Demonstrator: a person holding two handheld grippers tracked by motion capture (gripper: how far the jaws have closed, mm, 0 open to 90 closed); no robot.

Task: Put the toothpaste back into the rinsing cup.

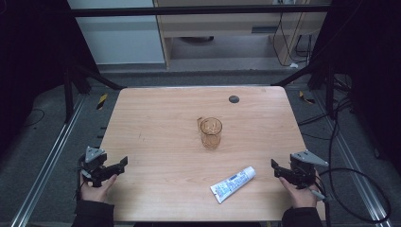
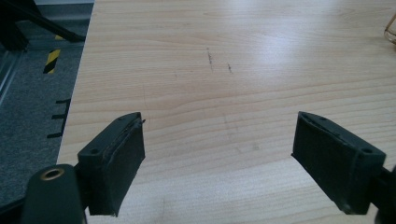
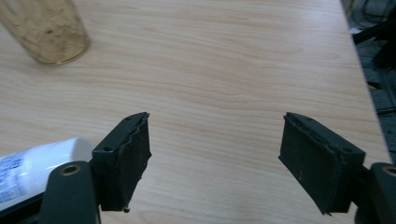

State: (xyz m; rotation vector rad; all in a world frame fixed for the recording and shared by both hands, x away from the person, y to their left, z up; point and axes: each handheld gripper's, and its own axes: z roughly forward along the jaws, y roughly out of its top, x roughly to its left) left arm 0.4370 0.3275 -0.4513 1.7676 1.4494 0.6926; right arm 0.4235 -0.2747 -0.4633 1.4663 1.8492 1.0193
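Observation:
An amber see-through glass stands upright near the middle of the wooden table; its base also shows in the right gripper view. A white toothpaste tube with blue print lies flat near the front edge, its cap end toward the right; its end shows at the lower left of the right gripper view. My left gripper rests at the table's left edge, open and empty, its jaws wide apart. My right gripper sits at the right edge, open and empty, just right of the tube.
A small dark round disc sits near the table's far edge. A rim of the glass shows at the far right of the left gripper view. Cables trail on the floor to the right. Metal rails run along the left.

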